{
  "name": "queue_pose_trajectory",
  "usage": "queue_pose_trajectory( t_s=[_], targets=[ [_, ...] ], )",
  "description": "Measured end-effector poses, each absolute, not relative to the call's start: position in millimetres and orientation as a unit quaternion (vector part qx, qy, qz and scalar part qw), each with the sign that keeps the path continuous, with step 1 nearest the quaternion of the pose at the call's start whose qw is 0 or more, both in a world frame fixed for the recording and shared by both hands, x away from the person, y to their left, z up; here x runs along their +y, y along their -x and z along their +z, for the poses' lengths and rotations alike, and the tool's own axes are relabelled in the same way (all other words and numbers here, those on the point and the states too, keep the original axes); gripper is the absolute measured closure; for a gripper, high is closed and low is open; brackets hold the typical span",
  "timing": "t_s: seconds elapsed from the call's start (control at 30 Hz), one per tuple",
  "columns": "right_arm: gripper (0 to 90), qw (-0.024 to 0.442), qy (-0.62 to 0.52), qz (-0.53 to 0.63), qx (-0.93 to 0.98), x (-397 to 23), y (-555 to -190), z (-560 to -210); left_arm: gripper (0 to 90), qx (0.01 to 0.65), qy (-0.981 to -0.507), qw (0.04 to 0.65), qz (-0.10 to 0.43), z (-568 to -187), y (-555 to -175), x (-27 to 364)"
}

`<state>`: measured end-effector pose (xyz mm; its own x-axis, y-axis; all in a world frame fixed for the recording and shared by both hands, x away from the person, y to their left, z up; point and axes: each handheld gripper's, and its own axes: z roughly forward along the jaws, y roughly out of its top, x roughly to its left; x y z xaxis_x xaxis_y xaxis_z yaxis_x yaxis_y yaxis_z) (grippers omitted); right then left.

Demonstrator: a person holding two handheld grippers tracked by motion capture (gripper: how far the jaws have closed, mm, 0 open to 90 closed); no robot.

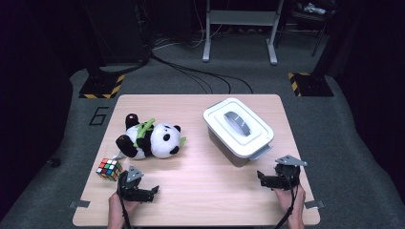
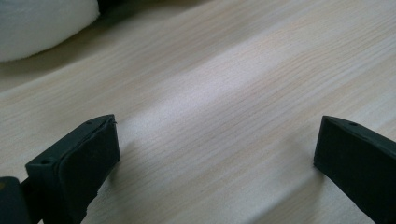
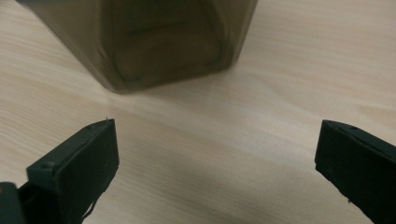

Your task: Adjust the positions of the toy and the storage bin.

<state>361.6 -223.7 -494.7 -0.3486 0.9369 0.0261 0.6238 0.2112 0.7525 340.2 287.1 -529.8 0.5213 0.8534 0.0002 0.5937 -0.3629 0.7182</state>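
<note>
A light wooden table [image 1: 200, 191] sits on a grey carpeted floor in a dark room, seen from above and slightly behind a person whose two hands come in from the bottom edge. The person's left hand [image 1: 116, 211] holds the left gripper [image 1: 152, 192] low over the near left part of the table, its jaws pointing toward the right. In the left gripper view its two black jaws stand wide apart with nothing between them, just bare wood grain beneath, and a patch of white plush fills the upper left corner. The person's right hand [image 1: 292, 199] holds the right gripper [image 1: 260, 178] near the near right edge of the table, jaws pointing left. In the right gripper view its jaws are also spread wide and hold nothing, and the dark translucent base of a container rises just ahead of them. That container is a storage box [image 1: 224, 143] with a white lid [image 1: 237, 126] closed on top, and a grey handle [image 1: 237, 122] lies flat in the lid's centre; it stands on the right half of the table, just beyond the right gripper. On the left half lies a plush panda [image 1: 152, 140] on its back, black and white with green leaves at its neck. Near the panda's feet, close to the table's left edge and just beside the left gripper, rests a colourful puzzle cube [image 1: 109, 169]. Cables and a metal stand cross the floor behind the table.
</note>
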Motion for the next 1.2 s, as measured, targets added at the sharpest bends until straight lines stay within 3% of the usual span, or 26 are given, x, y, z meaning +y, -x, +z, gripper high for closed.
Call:
queue_pose_trajectory(
  t_s=[0.27,0.7,1.2],
  targets=[
    [0.0,0.214,-0.537,0.321,0.750,-225,-371,-526,0.2,0.434,-0.809,0.345,0.195,-512,-340,280],
    [0.0,0.222,-0.537,0.316,0.750,-222,-375,-528,0.4,0.420,-0.804,0.364,0.213,-457,-354,274],
    [0.0,0.223,-0.534,0.314,0.753,-222,-375,-528,0.0,0.450,-0.794,0.350,0.212,-396,-435,283]
  ],
)
